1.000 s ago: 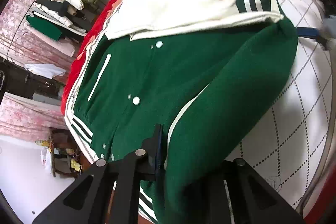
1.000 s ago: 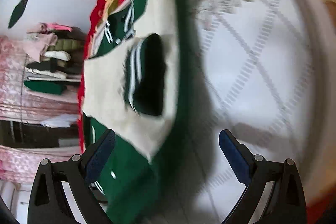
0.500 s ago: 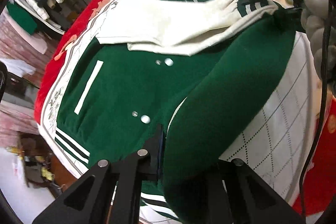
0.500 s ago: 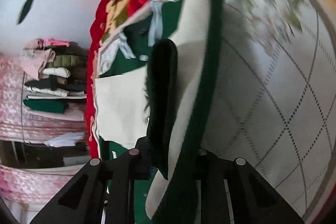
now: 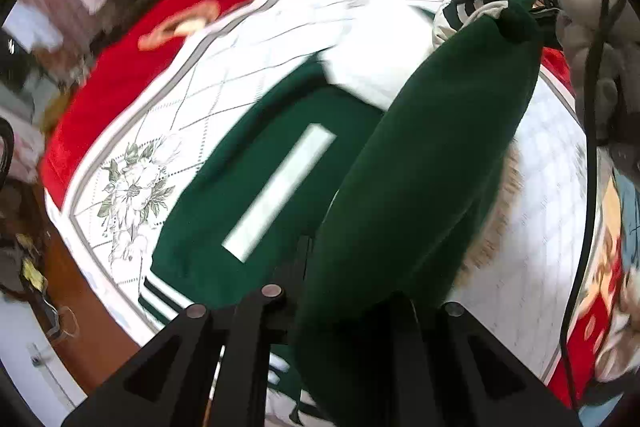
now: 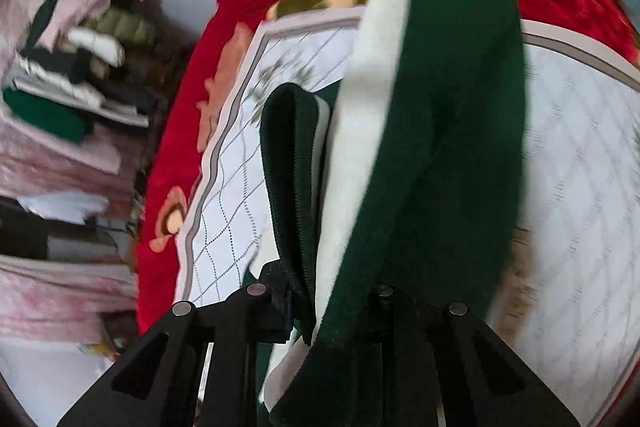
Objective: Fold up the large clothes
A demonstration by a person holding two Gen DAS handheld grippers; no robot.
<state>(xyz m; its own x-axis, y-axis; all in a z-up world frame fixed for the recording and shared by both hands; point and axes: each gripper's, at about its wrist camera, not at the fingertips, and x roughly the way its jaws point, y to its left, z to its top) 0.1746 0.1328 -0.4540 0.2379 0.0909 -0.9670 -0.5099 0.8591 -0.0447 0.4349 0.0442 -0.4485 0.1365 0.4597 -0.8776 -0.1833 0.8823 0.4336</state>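
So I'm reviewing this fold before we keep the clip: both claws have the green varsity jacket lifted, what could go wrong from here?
1. The left claw pinches a thick green fold of the varsity jacket; the bulk might slip out mid-swing.
2. The cream sleeve and striped cuff hang loose by the right claw and could land bunched.
3. The lower body still lies on the quilted bedspread, so dragging could wrinkle both.

- One green jacket (image 5: 420,187), with cream sleeves and striped cuffs.
- One white welt pocket strip (image 5: 280,193) showing on its front.
- Two grippers: the left gripper (image 5: 344,291) and the right gripper (image 6: 332,287), each with two black fingers (image 5: 288,279), both clamped on jacket cloth.
- One white quilted bedcover (image 5: 192,107).
- One red floral blanket (image 6: 240,7) beneath it.
- One stack of folded clothes (image 6: 80,67); pieces too blurred to count.
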